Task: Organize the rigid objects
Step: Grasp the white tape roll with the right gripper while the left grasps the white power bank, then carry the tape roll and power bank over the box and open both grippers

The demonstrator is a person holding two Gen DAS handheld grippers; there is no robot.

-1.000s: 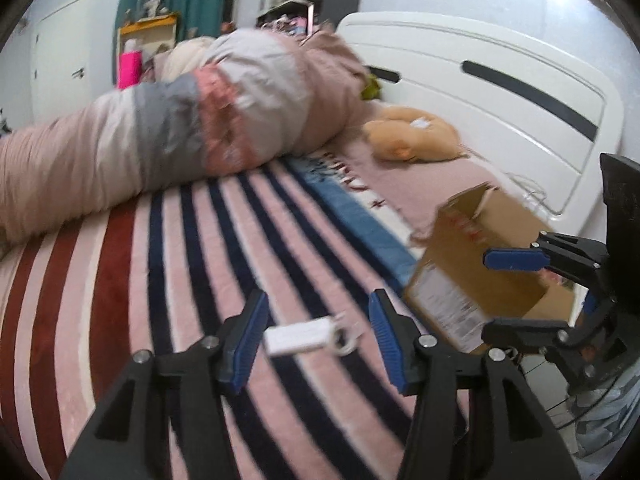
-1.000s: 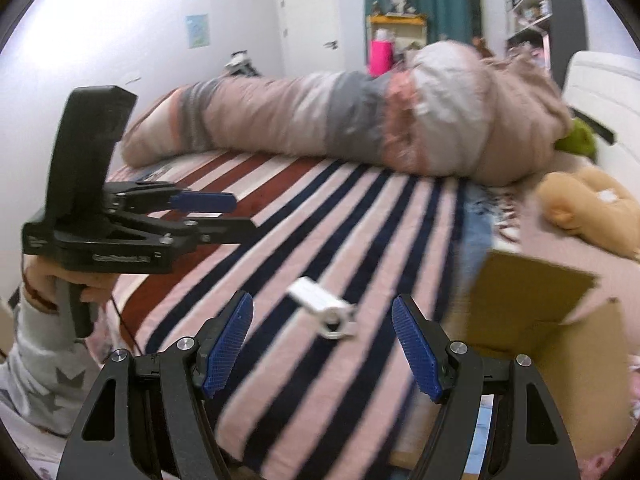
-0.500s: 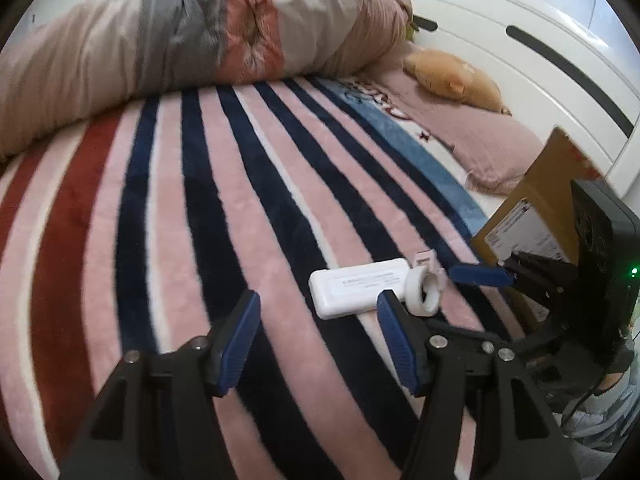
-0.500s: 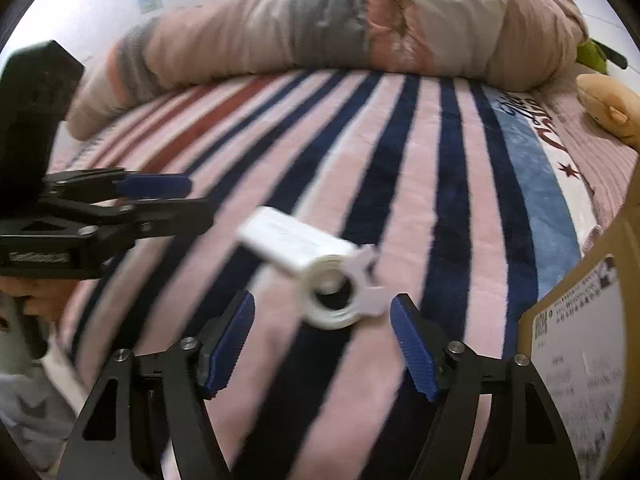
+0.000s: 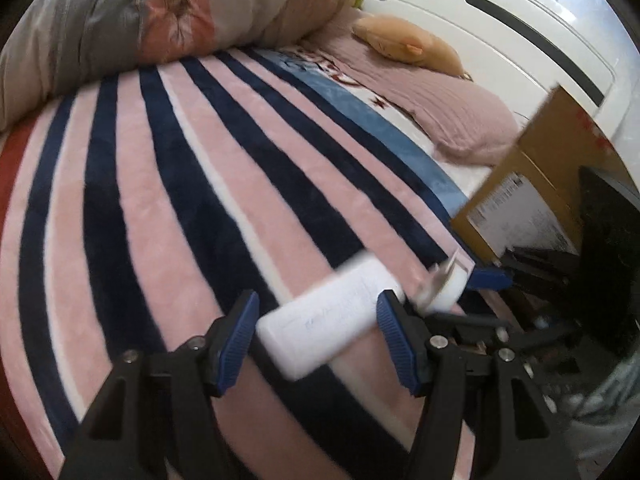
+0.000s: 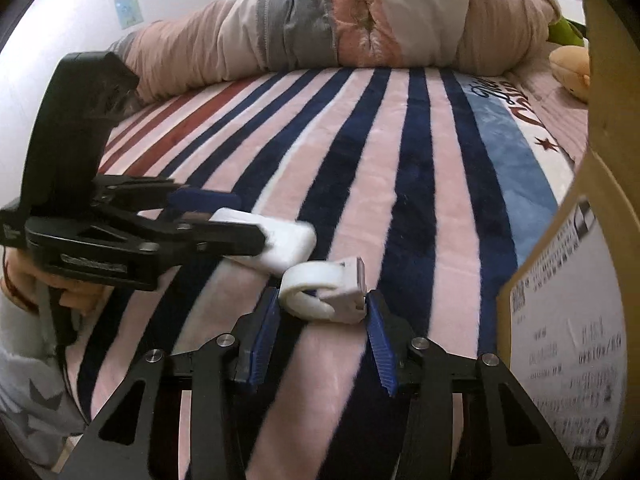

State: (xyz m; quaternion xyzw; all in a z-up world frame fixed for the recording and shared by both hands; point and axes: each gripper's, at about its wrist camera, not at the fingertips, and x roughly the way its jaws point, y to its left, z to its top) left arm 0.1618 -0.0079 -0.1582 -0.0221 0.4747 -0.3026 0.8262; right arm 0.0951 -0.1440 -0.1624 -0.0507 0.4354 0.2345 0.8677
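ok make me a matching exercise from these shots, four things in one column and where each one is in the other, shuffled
Things
1. white block
2. white ring piece
3. cardboard box
4. plush toy

Places
A. on the pink pillow by the headboard
B. between the left claw's blue pads
C. at the bed's right edge, printed label facing us
D. between the right claw's blue pads

Pairs: 1-B, 2-D, 3-C, 4-A
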